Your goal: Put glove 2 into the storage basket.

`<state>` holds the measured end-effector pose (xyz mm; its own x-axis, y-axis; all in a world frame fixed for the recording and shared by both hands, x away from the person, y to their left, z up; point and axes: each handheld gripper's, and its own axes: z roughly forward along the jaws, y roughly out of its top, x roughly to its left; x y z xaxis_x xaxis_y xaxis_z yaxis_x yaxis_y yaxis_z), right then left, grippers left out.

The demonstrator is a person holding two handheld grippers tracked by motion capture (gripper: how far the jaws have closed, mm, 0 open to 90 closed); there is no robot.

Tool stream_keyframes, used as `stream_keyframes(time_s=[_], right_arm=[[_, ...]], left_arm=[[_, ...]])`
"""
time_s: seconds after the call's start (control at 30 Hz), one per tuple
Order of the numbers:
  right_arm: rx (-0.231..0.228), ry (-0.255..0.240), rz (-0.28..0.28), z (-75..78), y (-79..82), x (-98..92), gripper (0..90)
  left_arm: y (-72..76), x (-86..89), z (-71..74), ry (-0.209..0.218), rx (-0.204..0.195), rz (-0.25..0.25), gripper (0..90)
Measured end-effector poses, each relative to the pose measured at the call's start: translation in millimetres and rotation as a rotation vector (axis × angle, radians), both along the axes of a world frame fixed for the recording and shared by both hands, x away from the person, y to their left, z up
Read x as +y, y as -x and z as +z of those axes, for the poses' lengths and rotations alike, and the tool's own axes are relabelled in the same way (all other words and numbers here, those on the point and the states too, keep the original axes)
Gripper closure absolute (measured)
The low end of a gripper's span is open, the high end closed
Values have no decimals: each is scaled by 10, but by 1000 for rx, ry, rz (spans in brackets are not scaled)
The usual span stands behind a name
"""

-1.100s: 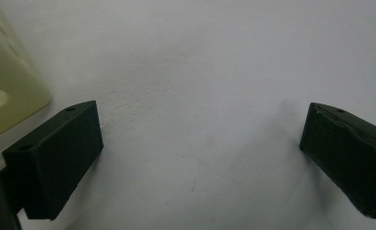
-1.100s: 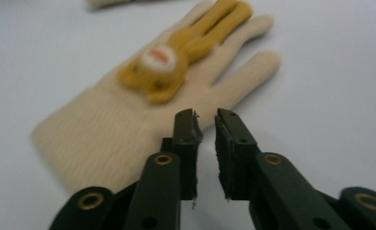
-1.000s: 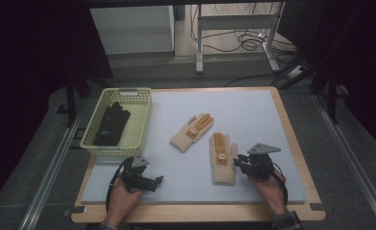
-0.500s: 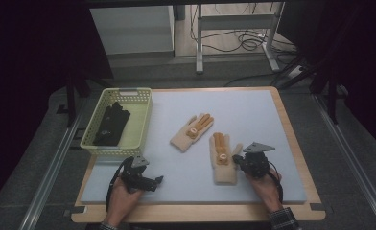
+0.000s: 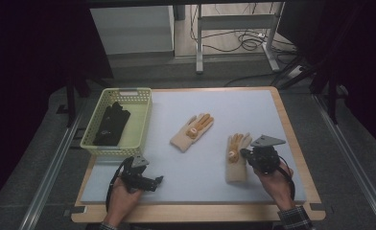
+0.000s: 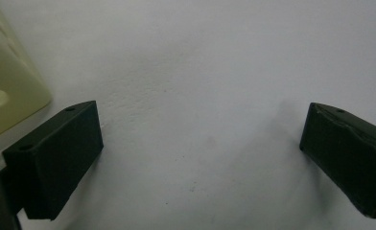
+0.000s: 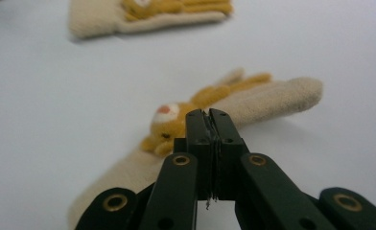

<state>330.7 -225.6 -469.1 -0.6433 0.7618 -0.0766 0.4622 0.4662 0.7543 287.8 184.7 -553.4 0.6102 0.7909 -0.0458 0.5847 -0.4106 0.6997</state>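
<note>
Pinching the near glove (image 5: 235,160) at its side, the right hand-held gripper (image 5: 245,154) has its jaws pressed together; they have just been closing, and whether fabric sits between them I cannot tell for sure. This glove lies on the tabletop (image 5: 253,110) right of centre, fingers pointing far. The other glove (image 5: 192,132) lies apart, farther and to the left. The left hand-held gripper (image 5: 158,180) rests near the basket (image 5: 140,120), jaws wide, nothing between them.
</note>
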Motion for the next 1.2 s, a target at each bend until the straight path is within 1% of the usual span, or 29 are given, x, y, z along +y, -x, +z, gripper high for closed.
stream_keyframes(time_s=[0.03,0.07,0.17,0.27,0.37,0.43,0.5,0.57,0.6,0.63,0.67,0.73,0.77,0.8,0.9,1.0,1.07,1.1,1.2], right_arm=[[0,0,0,0,0,0,870],[-2,5,11,18,-5,51,870],[-5,17,53,69,-33,304,868],[2,34,101,66,-58,539,862],[23,38,153,-15,-89,822,845],[36,37,178,-79,-104,954,819],[34,37,196,-124,-117,1051,774],[32,23,199,-129,-135,1076,766],[35,11,187,-126,-168,1055,755],[35,11,187,-126,-168,1055,755],[47,-8,173,-135,-218,1010,745],[52,-14,165,-141,-241,987,741],[59,-26,153,-156,-291,942,733],[59,-26,153,-156,-291,942,733],[60,-33,133,-177,-373,896,710],[54,-32,117,-192,-477,879,699],[54,-46,106,-203,-562,886,699],[59,-56,104,-210,-620,902,695],[64,-59,96,-225,-765,975,661]], left_arm=[[1,-3,-2,4,-1,3,12],[1,-3,-2,5,-1,3,12],[1,-2,-1,2,-1,2,12],[0,0,0,0,-2,0,12],[0,0,0,-1,-2,0,12],[0,2,1,-2,-2,-2,12],[1,2,0,-2,-2,-2,12],[1,1,0,-1,-2,-1,13],[1,1,0,-1,-2,-1,13],[1,1,0,-1,-2,-1,13],[1,1,0,-1,-2,-1,13],[1,2,1,-2,-2,-1,13],[1,1,1,-1,-2,-1,13],[1,1,0,-1,-2,-1,13],[2,0,0,0,-1,0,13],[2,0,0,0,-1,0,13],[2,0,0,0,-1,0,13],[2,0,0,0,-1,0,13],[2,0,0,0,-1,0,13]])
